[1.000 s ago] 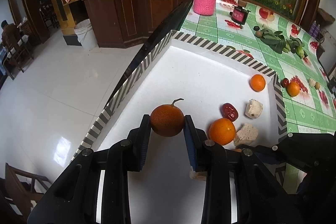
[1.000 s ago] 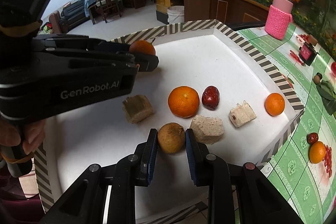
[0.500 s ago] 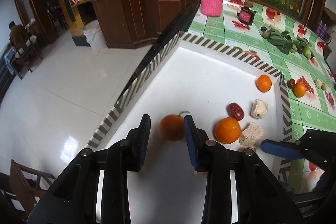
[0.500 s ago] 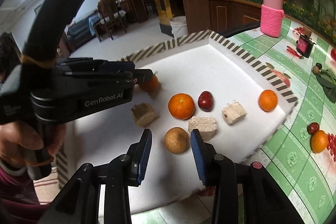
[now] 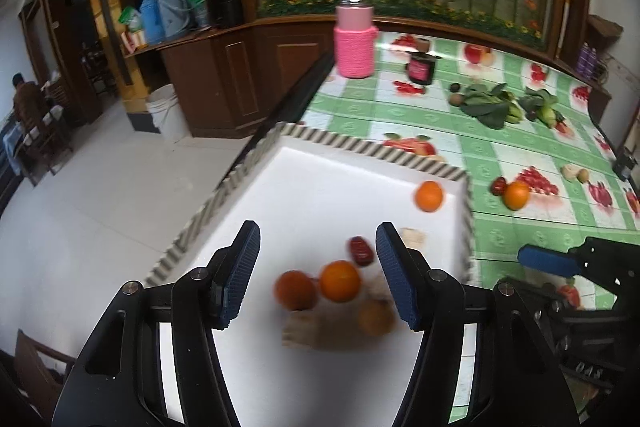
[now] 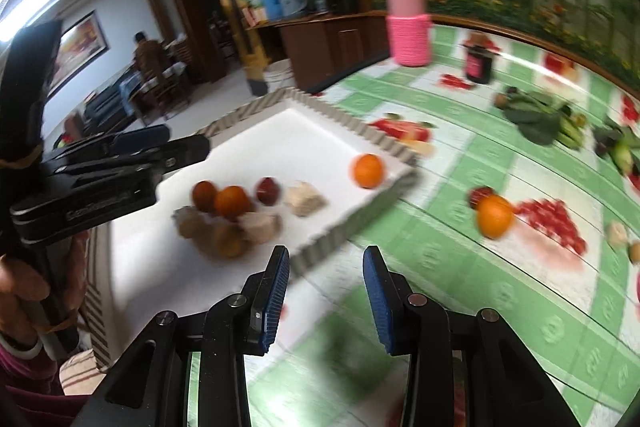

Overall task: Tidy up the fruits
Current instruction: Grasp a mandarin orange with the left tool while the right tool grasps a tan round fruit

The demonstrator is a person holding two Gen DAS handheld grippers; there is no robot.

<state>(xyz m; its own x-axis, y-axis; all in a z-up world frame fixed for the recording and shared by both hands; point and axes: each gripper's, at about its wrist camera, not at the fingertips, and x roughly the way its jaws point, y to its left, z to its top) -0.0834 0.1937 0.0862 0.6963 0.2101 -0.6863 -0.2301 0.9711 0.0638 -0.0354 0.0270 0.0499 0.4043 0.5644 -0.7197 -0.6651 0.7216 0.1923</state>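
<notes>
Round fruits (image 5: 339, 281) on smooth white tray (image 5: 320, 183).

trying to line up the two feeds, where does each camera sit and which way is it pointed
Left wrist: sits on the left tongs, looking down over the white tray toward the pink bottle; its own open fingers show, plus the right tongs at the right edge.
Right wrist: sits on the right tongs, over the green tablecloth beside the tray; its open fingers show, plus the left tongs and the holding hand.
Shared: tray, clustered fruit, pink bottle.
</notes>
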